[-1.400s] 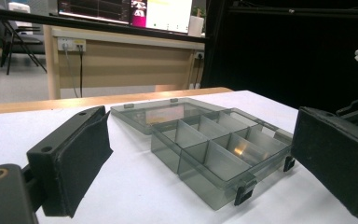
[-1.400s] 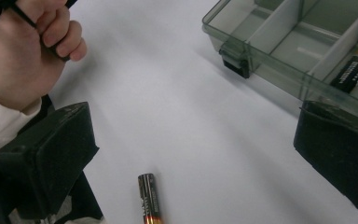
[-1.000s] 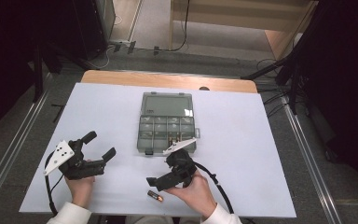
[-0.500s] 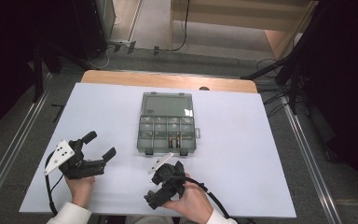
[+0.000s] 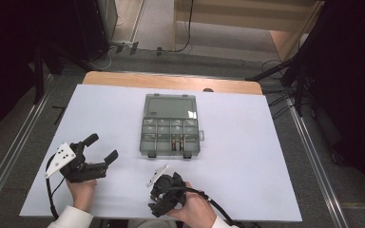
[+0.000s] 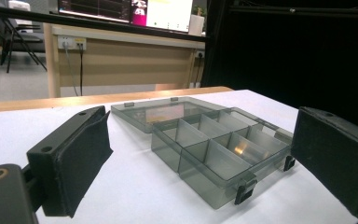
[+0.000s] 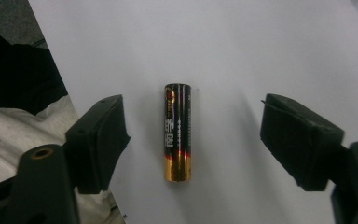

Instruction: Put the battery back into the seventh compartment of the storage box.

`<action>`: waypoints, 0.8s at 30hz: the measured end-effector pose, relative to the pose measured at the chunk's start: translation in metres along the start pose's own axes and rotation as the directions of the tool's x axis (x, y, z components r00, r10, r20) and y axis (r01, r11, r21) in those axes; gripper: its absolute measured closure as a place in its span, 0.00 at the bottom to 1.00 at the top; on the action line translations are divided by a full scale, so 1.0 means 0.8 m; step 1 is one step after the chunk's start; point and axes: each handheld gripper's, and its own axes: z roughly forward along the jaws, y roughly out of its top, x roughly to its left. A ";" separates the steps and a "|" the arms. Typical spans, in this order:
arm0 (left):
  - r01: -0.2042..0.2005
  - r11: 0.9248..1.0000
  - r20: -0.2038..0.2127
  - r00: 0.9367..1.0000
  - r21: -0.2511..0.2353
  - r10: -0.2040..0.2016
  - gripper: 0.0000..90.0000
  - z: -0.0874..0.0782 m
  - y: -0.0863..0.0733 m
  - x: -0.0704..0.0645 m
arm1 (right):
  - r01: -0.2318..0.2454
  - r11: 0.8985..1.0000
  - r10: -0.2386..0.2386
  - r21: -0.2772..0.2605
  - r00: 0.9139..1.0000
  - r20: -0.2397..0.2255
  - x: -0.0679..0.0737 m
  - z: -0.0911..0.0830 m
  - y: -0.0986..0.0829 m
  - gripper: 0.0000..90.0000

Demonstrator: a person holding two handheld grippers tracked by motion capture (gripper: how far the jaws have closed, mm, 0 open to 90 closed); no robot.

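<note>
A black and gold battery (image 7: 177, 132) lies flat on the white table, between the two spread jaws of my right gripper (image 7: 193, 140), untouched by either. From above, the right gripper (image 5: 160, 202) points down at the table's near edge and hides the battery. My left gripper (image 5: 102, 150) rests open at the near left with nothing in it, its jaws (image 6: 200, 154) aimed at a grey compartment box (image 6: 214, 140). The box (image 5: 171, 126) sits mid-table with its lid folded back, and two batteries (image 5: 177, 141) lie in its front row.
The white table top (image 5: 266, 156) has a wooden strip (image 5: 171, 81) along its far edge. Metal rails (image 5: 313, 156) run down both sides. Cables trail from both grippers over the near edge. A sleeve (image 7: 23, 126) lies beyond the table's edge beside the battery.
My right gripper has moved from beside the box toward the near edge and tipped down over the battery, which it now covers from above. The left gripper has stayed put.
</note>
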 end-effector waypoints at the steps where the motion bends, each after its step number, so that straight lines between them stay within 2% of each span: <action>1: -0.002 1.000 0.003 1.000 0.002 0.002 0.05 0.000 0.000 0.000 | -0.003 1.000 0.003 0.008 1.000 -0.002 0.001 -0.002 -0.001 0.34; 2: -0.002 1.000 0.003 1.000 0.002 0.002 0.05 0.000 0.000 0.000 | -0.003 1.000 0.003 0.008 1.000 -0.002 0.001 -0.002 -0.001 0.34; 5: -0.001 1.000 0.003 1.000 0.001 0.001 0.05 0.000 0.000 0.000 | 0.003 1.000 -0.003 0.025 1.000 -0.018 0.004 -0.003 -0.002 0.43; 6: 0.001 1.000 0.001 1.000 0.001 -0.001 0.05 0.000 0.000 0.000 | 0.009 1.000 -0.009 0.024 1.000 -0.018 0.005 -0.003 -0.002 0.47; 7: 0.001 1.000 0.001 1.000 0.001 -0.001 0.05 0.000 0.000 0.000 | 0.009 1.000 -0.009 0.024 1.000 -0.018 0.005 -0.003 -0.002 0.47; 8: 0.000 1.000 0.000 1.000 0.001 0.000 0.05 0.000 0.000 0.000 | 0.011 1.000 -0.011 0.029 1.000 -0.013 0.008 -0.002 -0.002 0.54; 11: -0.001 1.000 0.000 1.000 0.001 0.001 0.05 0.000 0.000 0.000 | 0.014 0.999 -0.013 0.042 1.000 -0.003 0.010 -0.001 -0.002 0.60; 15: -0.001 1.000 -0.002 1.000 0.001 0.001 0.05 0.000 0.000 0.000 | 0.013 0.999 -0.014 0.051 1.000 0.021 0.012 0.001 -0.001 0.82; 16: 0.000 1.000 -0.004 1.000 0.001 0.000 0.05 0.000 0.000 0.000 | -0.016 0.998 0.014 0.056 1.000 0.026 0.011 0.001 0.000 0.86; 17: 0.000 1.000 -0.005 1.000 0.000 0.000 0.05 0.000 0.000 0.000 | -0.046 0.997 0.045 0.060 0.999 0.019 0.007 0.001 0.001 0.86; 18: 0.000 1.000 -0.005 1.000 0.000 0.000 0.05 0.000 0.000 0.000 | -0.046 0.997 0.045 0.060 0.999 0.019 0.007 0.001 0.001 0.86; 19: -0.001 1.000 -0.005 1.000 0.001 0.001 0.05 -0.001 0.000 0.000 | -0.069 0.996 0.068 0.060 0.998 0.010 0.004 0.001 0.002 0.87; 24: -0.001 1.000 -0.006 1.000 0.001 0.001 0.05 0.000 0.000 0.000 | -0.099 0.995 0.099 0.030 0.995 0.010 -0.004 -0.004 0.000 0.87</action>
